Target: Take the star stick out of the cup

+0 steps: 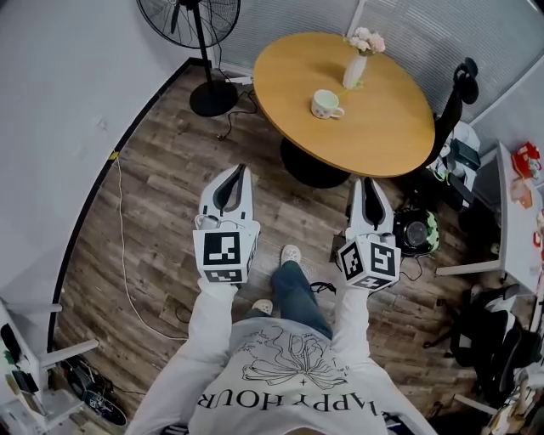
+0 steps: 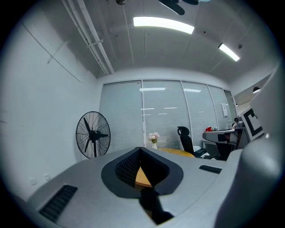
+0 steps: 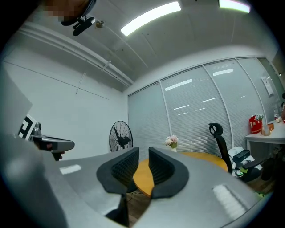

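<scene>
At the far left a standing fan [image 1: 189, 19] is resting on the wooden floor, well apart from everything the task concerns. Nearer, the person is holding the left gripper [image 1: 240, 170] out over the floor, and its jaws are pressing together at the tips with nothing between them, as the left gripper view confirms. Farther off and to the right, the round table [image 1: 382, 132] is carrying the white cup [image 1: 325, 104], which is sitting upright near the table's middle, with a flower vase [image 1: 354, 70] just beyond it. The star stick is meant to be in that cup, but the cup is showing too small here to tell whether anything is standing in it. The right gripper [image 1: 371, 181] is hanging level with the left one, its jaws standing a little apart and framing only the table edge, empty. A black office chair [image 1: 455, 95] is waiting at the table's right. By my reading the task is barely starting: both tools are well short of the table, so the approach, the pinch on the stick and the lift are all remaining.
</scene>
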Demonstrator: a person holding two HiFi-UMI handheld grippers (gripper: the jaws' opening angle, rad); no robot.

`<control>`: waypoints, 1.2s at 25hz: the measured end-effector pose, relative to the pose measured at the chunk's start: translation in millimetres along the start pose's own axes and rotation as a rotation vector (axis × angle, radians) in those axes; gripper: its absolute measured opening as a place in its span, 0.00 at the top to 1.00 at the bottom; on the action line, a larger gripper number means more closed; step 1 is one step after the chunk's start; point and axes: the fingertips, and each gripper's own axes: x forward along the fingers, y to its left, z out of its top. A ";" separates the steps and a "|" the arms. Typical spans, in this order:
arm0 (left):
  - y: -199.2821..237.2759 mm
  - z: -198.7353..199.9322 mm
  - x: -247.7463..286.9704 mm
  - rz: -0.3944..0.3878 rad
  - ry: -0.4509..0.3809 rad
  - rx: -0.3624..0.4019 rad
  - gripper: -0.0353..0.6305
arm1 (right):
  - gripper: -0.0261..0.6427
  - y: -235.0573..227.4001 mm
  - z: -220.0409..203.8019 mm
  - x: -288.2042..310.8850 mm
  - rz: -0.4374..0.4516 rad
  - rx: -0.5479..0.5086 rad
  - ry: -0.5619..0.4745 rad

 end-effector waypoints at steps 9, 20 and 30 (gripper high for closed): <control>7.3 19.5 94.2 0.052 -0.014 -0.003 0.94 | 0.87 -44.1 9.8 99.7 0.045 0.005 -0.010; -1.7 34.5 210.4 0.094 -0.019 -0.001 0.94 | 0.86 -107.6 17.4 210.8 0.083 0.032 -0.022; -15.0 26.8 267.4 0.110 0.006 0.000 0.94 | 0.86 -148.5 0.0 259.5 0.096 0.070 0.011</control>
